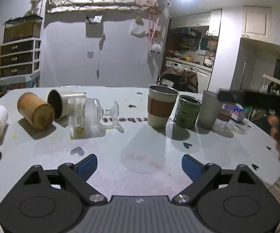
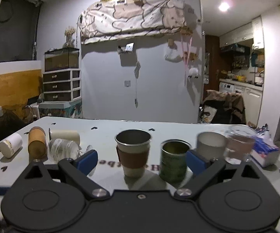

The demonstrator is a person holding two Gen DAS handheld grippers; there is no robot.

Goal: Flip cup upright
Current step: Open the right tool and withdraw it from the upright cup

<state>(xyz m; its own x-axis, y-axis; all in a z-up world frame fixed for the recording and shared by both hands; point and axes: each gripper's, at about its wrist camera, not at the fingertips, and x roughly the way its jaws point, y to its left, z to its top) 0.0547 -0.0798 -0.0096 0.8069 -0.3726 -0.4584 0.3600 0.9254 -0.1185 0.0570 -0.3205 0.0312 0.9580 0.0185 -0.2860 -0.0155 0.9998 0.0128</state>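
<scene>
My left gripper (image 1: 139, 165) and right gripper (image 2: 141, 160) both gape wide, holding nothing; the glass cup (image 1: 90, 114) lies on its side on the bench (image 1: 140, 147).

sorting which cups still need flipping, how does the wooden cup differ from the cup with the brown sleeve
The wooden cup lies on its side; the cup with the brown sleeve stands upright, mouth up. The wooden cup is brown all over; the sleeved cup is pale with a dark inside. The wooden cup is among the tipped ones on the left, the sleeved cup among the standing ones. Both rest on the table, untouched.
</scene>
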